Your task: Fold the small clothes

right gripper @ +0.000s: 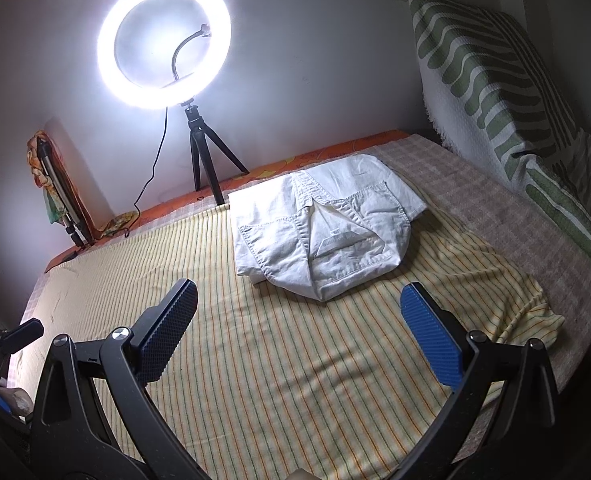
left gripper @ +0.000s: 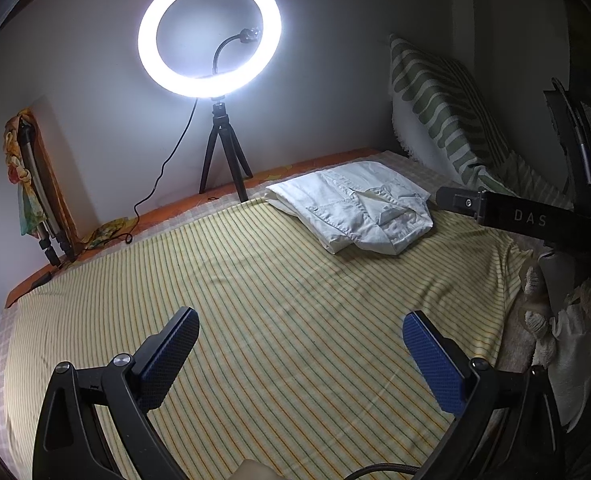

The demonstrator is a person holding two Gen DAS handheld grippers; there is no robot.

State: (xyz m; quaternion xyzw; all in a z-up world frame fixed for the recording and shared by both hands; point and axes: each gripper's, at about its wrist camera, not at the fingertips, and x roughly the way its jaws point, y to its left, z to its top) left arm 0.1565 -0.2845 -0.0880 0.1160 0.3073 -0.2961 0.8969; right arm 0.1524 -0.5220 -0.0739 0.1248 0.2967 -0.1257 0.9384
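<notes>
A white garment [left gripper: 355, 208] lies folded in a compact bundle on the yellow striped sheet [left gripper: 255, 300], toward the far right of the bed. It also shows in the right wrist view [right gripper: 323, 228], collar side up. My left gripper [left gripper: 301, 320] is open and empty, held above the sheet well short of the garment. My right gripper [right gripper: 299, 300] is open and empty, hovering just in front of the garment. The right gripper's black body [left gripper: 507, 216] shows at the right edge of the left wrist view, beside the garment.
A lit ring light on a small black tripod [left gripper: 223, 156] stands at the bed's far edge by the wall, its cable trailing left. A green-and-white striped cushion [right gripper: 495, 92] leans at the right. A folded tripod wrapped in colourful cloth [left gripper: 35, 184] stands in the left corner.
</notes>
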